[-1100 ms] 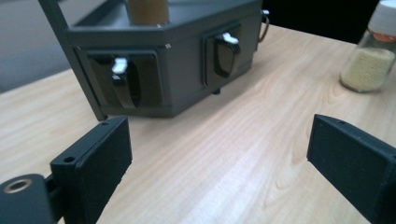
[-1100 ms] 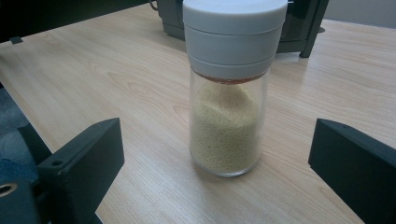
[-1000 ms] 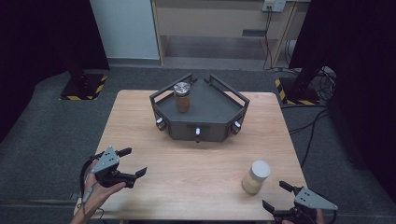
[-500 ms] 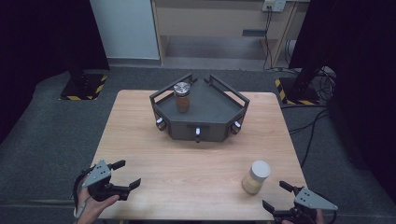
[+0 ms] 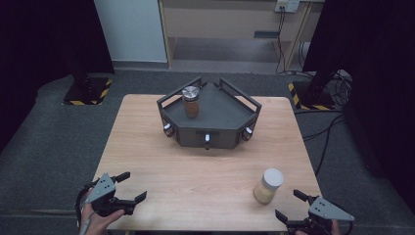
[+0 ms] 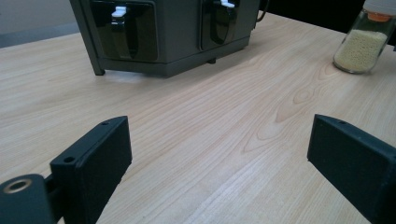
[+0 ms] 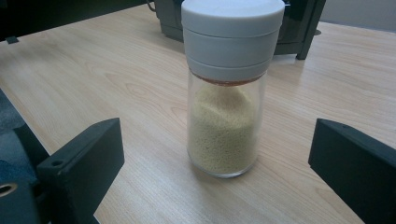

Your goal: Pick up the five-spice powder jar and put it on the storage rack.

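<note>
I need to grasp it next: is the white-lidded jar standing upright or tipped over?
Upright. The jar stands on its base on the table, white lid on top, grains settled at the bottom.

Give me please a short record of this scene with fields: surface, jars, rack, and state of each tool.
surface: wooden table
near jar: white-capped jar of pale yellow grains, upright near the table's front right edge
far jar: metal-lidded jar of brown contents, upright on the dark rack
rack: dark angular stand at the table's back centre
left tool: jaws open, nothing between them, at the front left corner
right tool: jaws open, pointed at the white-capped jar, not touching it
</note>
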A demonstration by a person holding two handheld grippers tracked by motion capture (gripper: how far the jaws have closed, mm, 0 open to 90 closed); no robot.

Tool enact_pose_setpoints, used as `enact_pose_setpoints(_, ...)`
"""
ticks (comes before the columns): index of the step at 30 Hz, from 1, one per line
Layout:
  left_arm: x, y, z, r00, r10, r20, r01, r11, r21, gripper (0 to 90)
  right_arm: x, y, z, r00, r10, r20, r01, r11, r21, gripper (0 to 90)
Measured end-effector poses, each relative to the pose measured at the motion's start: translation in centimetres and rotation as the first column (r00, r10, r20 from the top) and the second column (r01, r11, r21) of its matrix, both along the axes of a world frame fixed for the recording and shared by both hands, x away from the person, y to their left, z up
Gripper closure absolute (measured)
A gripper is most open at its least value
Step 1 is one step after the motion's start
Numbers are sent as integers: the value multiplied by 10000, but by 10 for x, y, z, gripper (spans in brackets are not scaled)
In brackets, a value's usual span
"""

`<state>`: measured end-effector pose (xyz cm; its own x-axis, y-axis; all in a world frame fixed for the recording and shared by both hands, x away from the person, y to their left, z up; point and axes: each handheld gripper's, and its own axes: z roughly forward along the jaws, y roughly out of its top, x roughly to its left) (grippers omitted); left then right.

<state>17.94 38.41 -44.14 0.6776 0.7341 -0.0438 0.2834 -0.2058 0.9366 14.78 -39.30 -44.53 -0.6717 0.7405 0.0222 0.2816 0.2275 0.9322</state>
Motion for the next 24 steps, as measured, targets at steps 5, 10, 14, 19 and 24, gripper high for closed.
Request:
enact_pose_setpoints(5,0,2,-2,9999,34,152,-32,9999,-132,50,0,0,0,10000,27,78,-27,10000,2,40)
enact_pose_setpoints(10,-1,4,-3,9996,-17,286,24,9998,-220,45,-1,0,-1,9999,-27,109,26,10000,18,39)
enact_pose_setpoints(14,-1,6,-5,9997,-45,222,56,9989,-460,39,-1,0,0,9999,-108,125,108,9999,35,37)
enact_pose_setpoints(19,-1,10,-7,9998,-12,214,27,9973,-739,25,-3,0,-1,9994,-252,219,249,9996,124,35)
enact_pose_setpoints(24,-2,10,-7,9995,-154,285,176,9969,-769,16,-5,-2,-3,9985,-362,421,351,9991,257,32)
